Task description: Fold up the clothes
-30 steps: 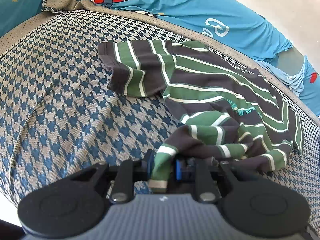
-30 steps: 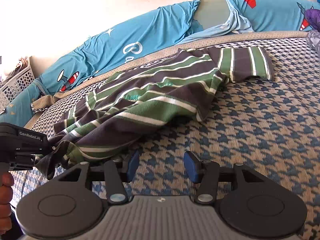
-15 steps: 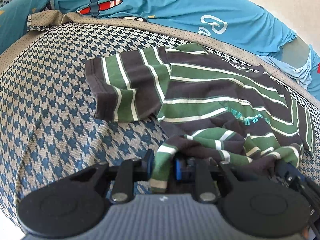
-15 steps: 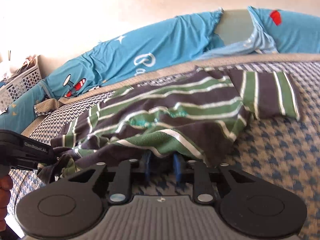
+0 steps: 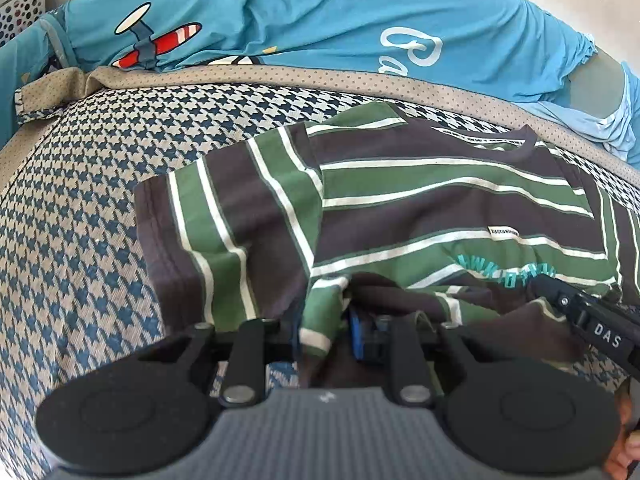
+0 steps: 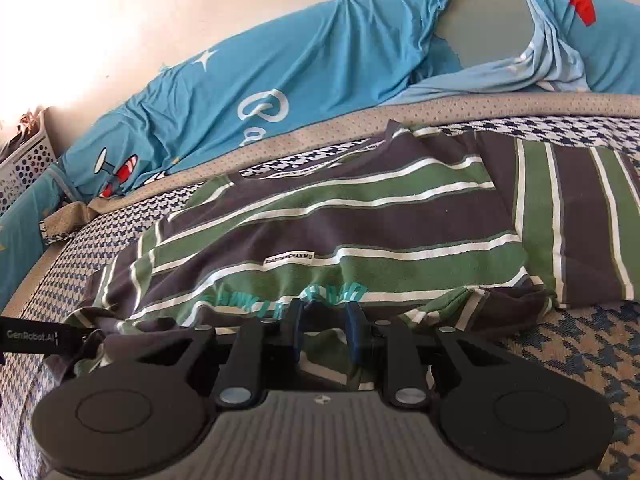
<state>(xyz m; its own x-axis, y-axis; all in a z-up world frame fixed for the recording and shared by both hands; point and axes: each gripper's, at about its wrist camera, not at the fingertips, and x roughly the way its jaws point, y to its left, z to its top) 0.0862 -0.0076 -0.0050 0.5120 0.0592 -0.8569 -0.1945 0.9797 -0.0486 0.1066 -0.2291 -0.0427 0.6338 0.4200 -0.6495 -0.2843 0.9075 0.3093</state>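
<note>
Striped T-shirt in green, dark brown and white, spread across the middle of both frames on the houndstooth bed cover, collar toward the top, teal lettering on the chest, small white label just above the lettering. One short sleeve lying flat at centre left of the left wrist view, the other at the right edge of the right wrist view. Lower hem bunched and lifted toward the bottom centre of each frame. Left gripper at bottom centre of its own view, blue pads pressed together on a fold of the hem, green-and-white cloth pinched between them. Right gripper at bottom centre of its view, blue fingers closed onto a bunch of the hem near the lettering, some cloth visible between them. Same right gripper's black body, marked with white letters, entering at the lower right of the left wrist view, a bit of a hand below it in the corner. Left gripper's body showing at the left edge of the right wrist view, cloth gathered at its tip. Tan dotted border along the cover's far edge. Beyond it, blue bedding with aeroplane prints across the top. White perforated basket at far left.
</note>
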